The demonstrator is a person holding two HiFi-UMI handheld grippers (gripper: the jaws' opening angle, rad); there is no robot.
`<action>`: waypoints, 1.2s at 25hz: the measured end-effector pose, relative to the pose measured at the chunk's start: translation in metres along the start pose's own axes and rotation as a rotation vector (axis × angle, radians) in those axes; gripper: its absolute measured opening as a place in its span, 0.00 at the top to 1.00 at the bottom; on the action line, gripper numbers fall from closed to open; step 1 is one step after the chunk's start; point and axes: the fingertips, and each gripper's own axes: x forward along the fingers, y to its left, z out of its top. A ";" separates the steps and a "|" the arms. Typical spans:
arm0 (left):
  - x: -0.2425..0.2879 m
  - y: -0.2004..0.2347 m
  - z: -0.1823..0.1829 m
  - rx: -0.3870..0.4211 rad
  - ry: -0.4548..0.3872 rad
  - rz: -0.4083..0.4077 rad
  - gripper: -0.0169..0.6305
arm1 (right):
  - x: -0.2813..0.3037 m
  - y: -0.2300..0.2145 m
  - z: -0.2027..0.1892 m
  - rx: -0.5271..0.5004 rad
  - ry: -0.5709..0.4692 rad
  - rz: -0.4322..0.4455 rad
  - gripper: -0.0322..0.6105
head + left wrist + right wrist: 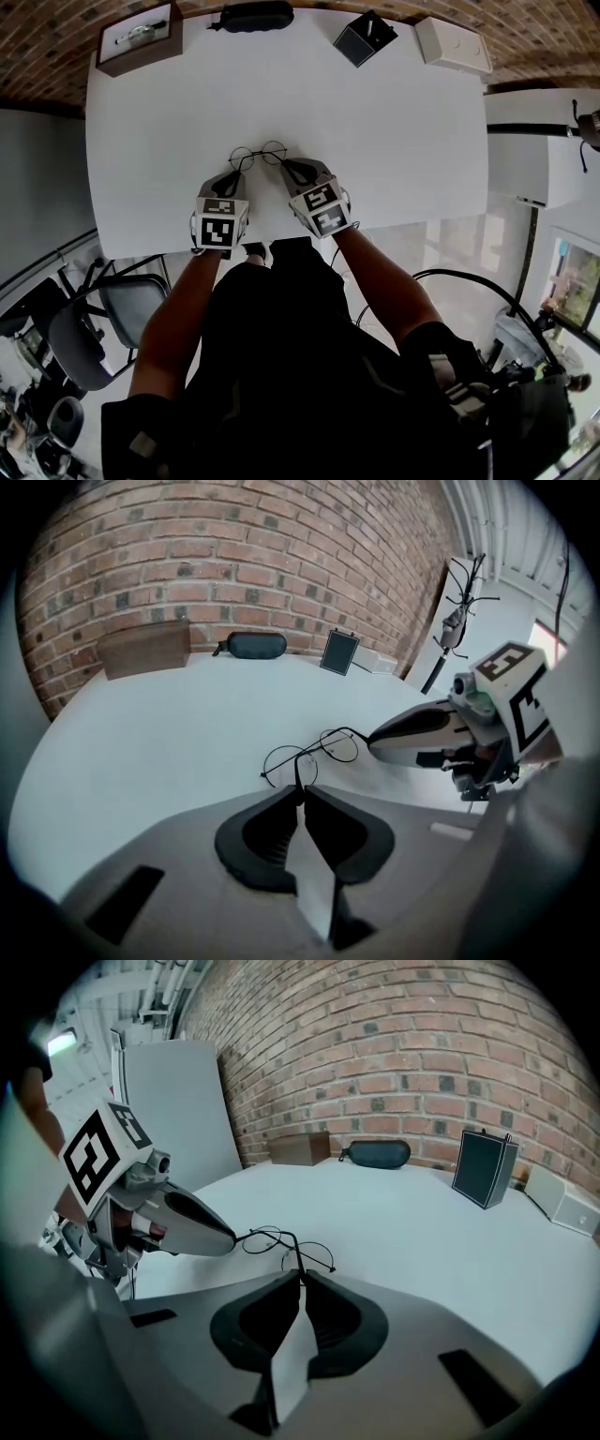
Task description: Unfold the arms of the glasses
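Observation:
Thin round wire glasses (260,153) lie on the white table (394,141), just beyond both grippers. My left gripper (239,171) is shut, its tips pinching one thin arm of the glasses (309,757) near the left lens. In the left gripper view that arm runs up from the closed tips (302,791). My right gripper (286,167) is shut on the other arm, which leaves its tips (301,1276) toward the lenses (286,1246). Each gripper shows in the other's view, close beside the frame.
Along the far table edge stand a brown wooden box (139,37), a dark glasses case (255,16), a small black box (364,37) and a white box (453,44). A chair (103,319) sits below the table's near left corner.

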 end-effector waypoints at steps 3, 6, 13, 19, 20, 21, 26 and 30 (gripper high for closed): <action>-0.004 -0.002 0.006 0.047 -0.033 0.004 0.92 | -0.007 0.004 0.008 -0.008 -0.036 0.002 0.91; -0.005 -0.002 0.007 0.080 -0.044 0.009 0.92 | -0.012 0.010 0.014 -0.023 -0.073 0.006 0.92; -0.010 -0.008 0.004 0.107 -0.061 0.006 0.92 | -0.022 0.028 0.021 -0.055 -0.120 0.028 0.92; -0.011 -0.010 0.004 0.138 -0.098 0.001 0.92 | -0.026 0.041 0.016 -0.059 -0.134 0.050 0.92; -0.011 -0.010 0.002 0.142 -0.097 0.000 0.92 | -0.026 0.044 0.014 -0.059 -0.135 0.056 0.92; -0.012 -0.010 -0.001 0.144 -0.095 -0.004 0.92 | -0.027 0.048 0.013 -0.059 -0.136 0.064 0.92; -0.028 -0.015 -0.019 0.153 -0.074 -0.055 0.92 | -0.028 0.079 0.004 -0.083 -0.112 0.089 0.92; -0.021 -0.034 -0.022 0.195 -0.053 -0.090 0.92 | -0.023 0.080 -0.008 -0.093 -0.083 0.103 0.92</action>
